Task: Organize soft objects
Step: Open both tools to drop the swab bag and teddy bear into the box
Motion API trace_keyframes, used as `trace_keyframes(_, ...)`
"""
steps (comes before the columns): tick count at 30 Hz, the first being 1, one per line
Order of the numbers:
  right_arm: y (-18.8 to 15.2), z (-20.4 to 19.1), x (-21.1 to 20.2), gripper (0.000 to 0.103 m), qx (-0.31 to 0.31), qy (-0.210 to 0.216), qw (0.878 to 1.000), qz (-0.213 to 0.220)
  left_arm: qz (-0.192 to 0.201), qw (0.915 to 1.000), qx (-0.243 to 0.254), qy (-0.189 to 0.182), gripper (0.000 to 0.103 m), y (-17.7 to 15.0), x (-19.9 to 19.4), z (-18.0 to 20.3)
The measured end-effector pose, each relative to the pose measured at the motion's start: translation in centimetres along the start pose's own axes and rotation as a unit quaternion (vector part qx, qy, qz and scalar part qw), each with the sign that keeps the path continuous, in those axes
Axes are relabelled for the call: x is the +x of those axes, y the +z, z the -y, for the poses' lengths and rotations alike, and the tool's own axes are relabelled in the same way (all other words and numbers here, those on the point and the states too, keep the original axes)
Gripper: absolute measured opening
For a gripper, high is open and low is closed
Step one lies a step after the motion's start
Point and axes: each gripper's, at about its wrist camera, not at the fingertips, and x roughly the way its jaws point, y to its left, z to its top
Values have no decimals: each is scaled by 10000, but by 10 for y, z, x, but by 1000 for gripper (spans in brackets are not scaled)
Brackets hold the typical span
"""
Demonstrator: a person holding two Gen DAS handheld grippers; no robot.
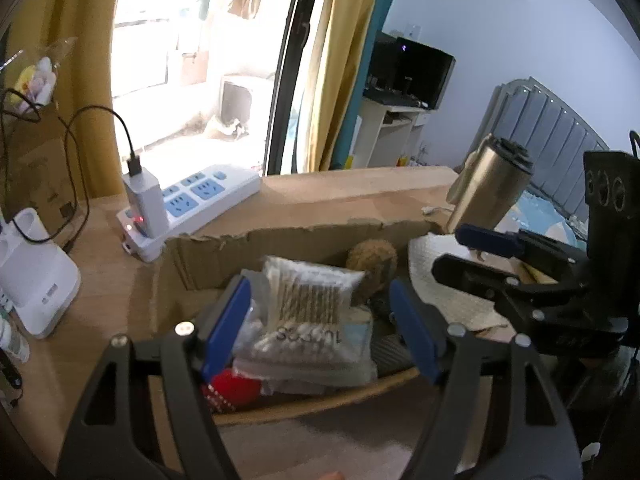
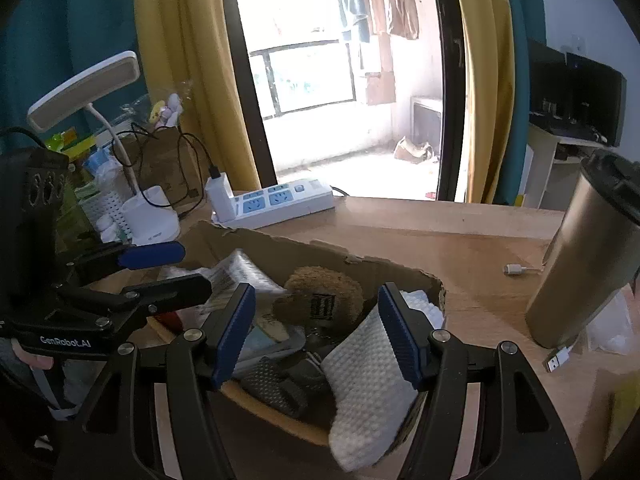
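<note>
Hovering, left wrist view: left gripper (image 1: 320,316) spread wide above the cardboard box (image 1: 224,248)
Cotton swab packet (image 1: 312,300): inside box
Right wrist view: right gripper (image 2: 316,330) wide, empty
White cloth (image 2: 368,392): draped over box's near rim
Plush bear (image 2: 324,300): inside box
Bench (image 2: 480,248): carries box

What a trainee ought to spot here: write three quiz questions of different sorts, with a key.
1. True or false: the left tongs are shut on the cotton swab pack.
2. Where does the brown plush toy lie? A. in the cardboard box; B. on the window sill; C. under the lamp.
3. Short answer: what is plugged into the power strip?

Key: 1. False, they are open. 2. A. 3. A white charger.
</note>
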Motion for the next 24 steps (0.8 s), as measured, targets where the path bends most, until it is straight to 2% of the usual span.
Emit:
trace_keyframes(18, -10, -32, -66, 67, -106, -204, 9993, 301, 745, 9972, -76, 21, 76, -16, -83, 9)
trace_keyframes(22, -15, -33, -81, 67, -84, -278, 9989, 361, 853, 9963, -47, 32, 87, -21, -100, 12)
trace_keyframes(24, -18, -35, -89, 67, -78, -313, 9987, 398, 915, 9958, -39, 17, 89, -25, -108, 14)
